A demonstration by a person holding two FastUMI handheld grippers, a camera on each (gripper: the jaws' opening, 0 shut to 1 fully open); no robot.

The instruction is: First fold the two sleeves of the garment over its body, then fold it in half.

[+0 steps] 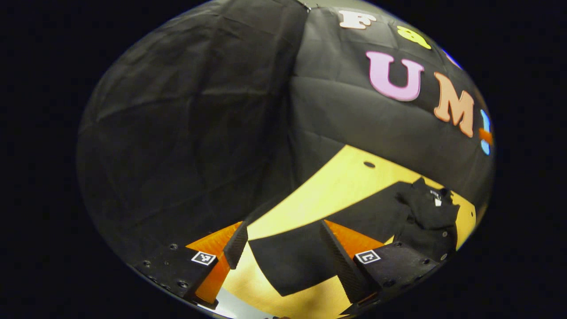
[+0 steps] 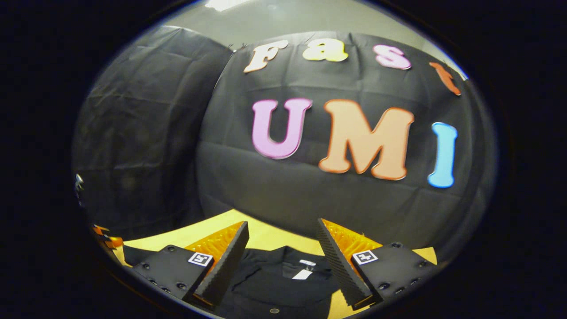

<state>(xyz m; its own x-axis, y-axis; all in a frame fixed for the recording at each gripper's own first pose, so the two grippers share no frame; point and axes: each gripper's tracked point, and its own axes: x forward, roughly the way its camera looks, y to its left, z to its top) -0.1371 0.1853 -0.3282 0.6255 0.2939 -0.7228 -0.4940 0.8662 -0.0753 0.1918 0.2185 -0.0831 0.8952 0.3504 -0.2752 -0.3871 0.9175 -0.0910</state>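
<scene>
A black garment [image 1: 427, 212] lies on the yellow wooden table [image 1: 336, 186], its collar and white label at the far right of the left gripper view. One long sleeve [image 1: 292, 261] stretches flat from the body toward me. My left gripper [image 1: 282, 225] hovers open above that sleeve's end, its fingers apart on either side of it and holding nothing. In the right gripper view the garment's collar [image 2: 283, 283] with the white label [image 2: 303, 272] lies just below and ahead. My right gripper [image 2: 282, 223] is open over the collar, not touching it as far as I can tell.
The booth's black cloth wall [image 1: 199, 133] rises right behind the table's far edge. A small round hole [image 1: 369, 165] sits in the tabletop near the back. An orange and black object [image 2: 104, 239] shows at the left rim of the right gripper view.
</scene>
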